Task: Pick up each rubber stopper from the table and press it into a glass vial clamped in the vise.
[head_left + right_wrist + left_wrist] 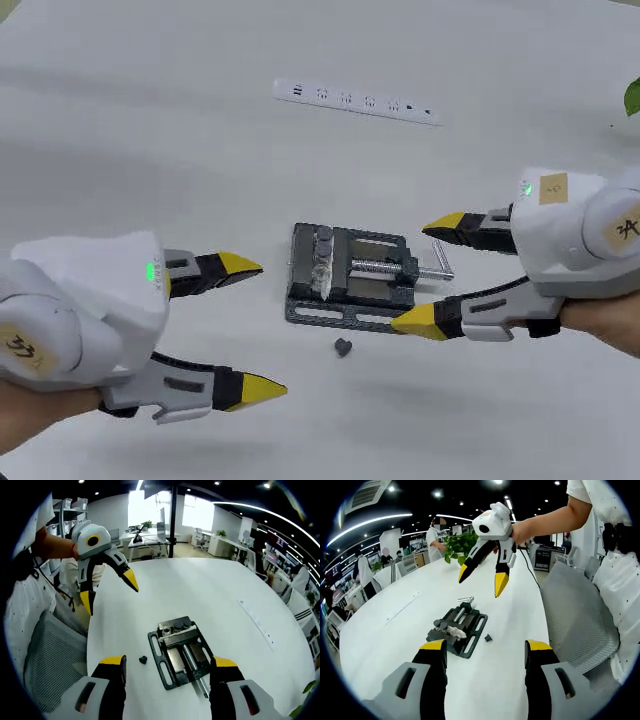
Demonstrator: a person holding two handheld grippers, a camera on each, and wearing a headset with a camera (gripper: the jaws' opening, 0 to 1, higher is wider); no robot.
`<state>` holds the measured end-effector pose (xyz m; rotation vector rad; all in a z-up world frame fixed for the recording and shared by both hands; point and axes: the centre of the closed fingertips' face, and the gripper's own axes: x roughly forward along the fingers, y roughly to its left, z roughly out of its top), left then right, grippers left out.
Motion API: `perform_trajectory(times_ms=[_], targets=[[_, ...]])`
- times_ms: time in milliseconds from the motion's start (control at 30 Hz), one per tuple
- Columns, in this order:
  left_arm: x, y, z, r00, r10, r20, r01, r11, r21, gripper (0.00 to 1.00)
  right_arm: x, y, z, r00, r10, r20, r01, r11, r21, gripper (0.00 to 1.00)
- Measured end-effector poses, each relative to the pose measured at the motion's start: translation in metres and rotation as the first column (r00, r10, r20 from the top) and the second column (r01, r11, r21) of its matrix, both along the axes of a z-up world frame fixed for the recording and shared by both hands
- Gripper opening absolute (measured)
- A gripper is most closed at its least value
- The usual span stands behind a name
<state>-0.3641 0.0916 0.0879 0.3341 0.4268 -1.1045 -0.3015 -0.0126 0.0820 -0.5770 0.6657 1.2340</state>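
Observation:
A dark metal vise (372, 280) sits mid-table and clamps a row of glass vials (322, 268); some carry dark stoppers (176, 626), and clear glass shows at one end (458, 632). One loose dark rubber stopper (343, 347) lies on the table just in front of the vise, seen too as the stopper (143, 659) and the stopper (488, 638). My left gripper (272, 328) hovers open to the left of the vise, holding nothing. On the other side, my right gripper (410, 275) is open over the vise's screw end, with nothing held.
A white power strip (355, 101) lies at the far side of the white table (150, 150). A green leaf (632, 95) pokes in at the right edge. The vise handle (440, 262) sticks out to the right. A grey mesh chair (575, 615) stands beside the table.

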Motion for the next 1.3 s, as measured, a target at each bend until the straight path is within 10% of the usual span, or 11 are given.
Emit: perform_trajectory(times_ms=[367, 867, 1300], targets=[[0.006, -0.012, -0.021, 0.992, -0.127, 0.011, 0.124, 0.983, 0.138, 0.52, -0.014, -0.016, -0.005, 0.999, -0.037, -0.014, 0.038, 0.997, 0.07, 0.73], [0.016, -0.033, -0.057, 0.949, -0.315, 0.016, 0.296, 0.907, 0.3, 0.32, -0.028, -0.039, -0.017, 0.998, -0.06, -0.029, 0.063, 0.989, 0.131, 0.79], [0.021, -0.056, -0.09, 0.866, -0.499, 0.007, 0.442, 0.774, 0.453, 0.18, -0.036, -0.051, -0.023, 0.993, -0.11, -0.045, 0.115, 0.982, 0.152, 0.77]])
